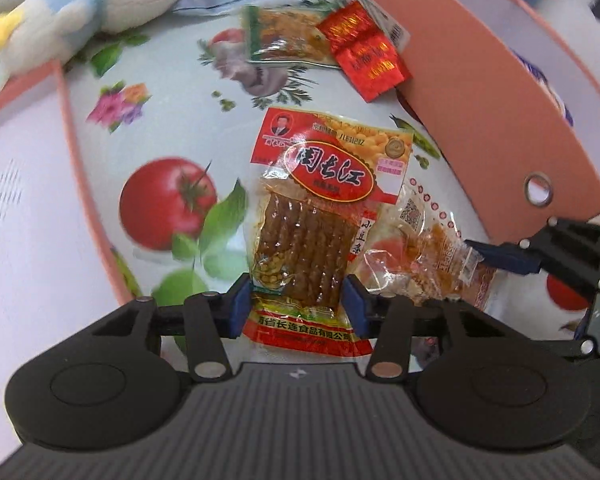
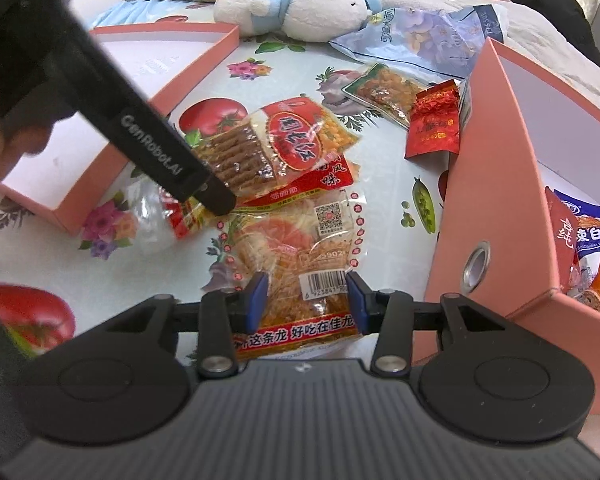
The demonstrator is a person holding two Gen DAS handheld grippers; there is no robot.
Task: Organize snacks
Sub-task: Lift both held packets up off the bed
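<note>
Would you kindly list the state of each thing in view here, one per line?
Left tongs: closed on the bean-strip packet.
Bean-strip packet: sealed, flat on the tablecloth.
Right tongs: closed on the clear snack packet.
Clear snack packet: sealed, lying flat.
Red foil packet: sealed, against the pink box.
Pink box: open, snacks inside.
Pink lid: lying inside up.

Pale tablecloth, printed tomatoes and flowers; salmon-pink box, white inside; red-yellow snack packet; white-blue plush toy.
</note>
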